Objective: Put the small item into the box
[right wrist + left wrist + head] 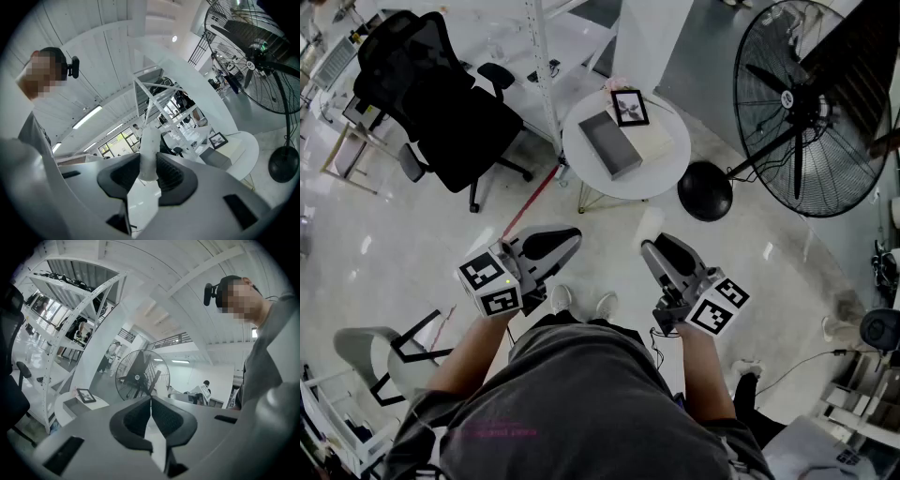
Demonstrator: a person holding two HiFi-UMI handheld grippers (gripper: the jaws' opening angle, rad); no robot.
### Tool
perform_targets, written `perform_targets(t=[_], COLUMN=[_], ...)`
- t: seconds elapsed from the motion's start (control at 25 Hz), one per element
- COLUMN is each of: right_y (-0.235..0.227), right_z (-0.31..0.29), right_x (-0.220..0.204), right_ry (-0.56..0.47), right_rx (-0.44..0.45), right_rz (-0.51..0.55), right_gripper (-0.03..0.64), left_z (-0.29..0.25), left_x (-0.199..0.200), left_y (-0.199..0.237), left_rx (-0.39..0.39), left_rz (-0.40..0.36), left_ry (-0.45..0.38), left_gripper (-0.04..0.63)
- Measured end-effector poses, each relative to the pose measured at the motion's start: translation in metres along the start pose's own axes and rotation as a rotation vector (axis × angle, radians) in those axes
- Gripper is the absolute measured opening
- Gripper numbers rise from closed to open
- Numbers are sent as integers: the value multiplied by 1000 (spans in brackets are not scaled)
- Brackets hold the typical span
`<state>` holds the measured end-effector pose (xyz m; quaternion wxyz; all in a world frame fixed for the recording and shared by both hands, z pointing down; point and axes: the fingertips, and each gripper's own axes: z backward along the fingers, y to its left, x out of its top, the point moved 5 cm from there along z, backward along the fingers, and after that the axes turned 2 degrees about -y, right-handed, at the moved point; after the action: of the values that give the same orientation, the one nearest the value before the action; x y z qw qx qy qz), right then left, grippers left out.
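Note:
A small white item [651, 223] sticks out from the tip of my right gripper [653, 246], which is shut on it. In the right gripper view the white item [149, 157] stands upright between the black pads. Ahead of me, a round white table [581, 167] carries a white box [654, 141], a grey box part [611, 143] beside it and a small picture frame [629, 107]. Both grippers hang over the floor, well short of the table. My left gripper [572, 235] is shut with nothing in it; its pads [164, 416] meet in the left gripper view.
A black office chair [431, 94] stands to the table's left. A large floor fan [811, 103] with a round black base [705, 190] stands to its right. A white shelf post [546, 66] rises behind the table. A grey chair [366, 352] sits at lower left.

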<state>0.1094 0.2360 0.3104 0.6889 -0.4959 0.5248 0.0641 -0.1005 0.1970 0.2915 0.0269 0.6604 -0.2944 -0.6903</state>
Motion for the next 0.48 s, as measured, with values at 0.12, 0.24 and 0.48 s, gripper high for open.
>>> perform_targets(t=[0.12,0.24,0.48], right_y=[0,0,-11], right_z=[1,1,1], right_x=[-2,-1,4], right_ry=[0,5,15], right_rx=[0,3,5], right_rz=[0,8,14], right_gripper=[117,117,118], left_z=[-1,-2,-15], left_x=[-2,-4,-5], left_y=[-1,0,1], left_rx=[-3,-2,15], left_rz=[0,0,-2], left_ry=[-2,-4,-1], left_gripper=[23,23,23])
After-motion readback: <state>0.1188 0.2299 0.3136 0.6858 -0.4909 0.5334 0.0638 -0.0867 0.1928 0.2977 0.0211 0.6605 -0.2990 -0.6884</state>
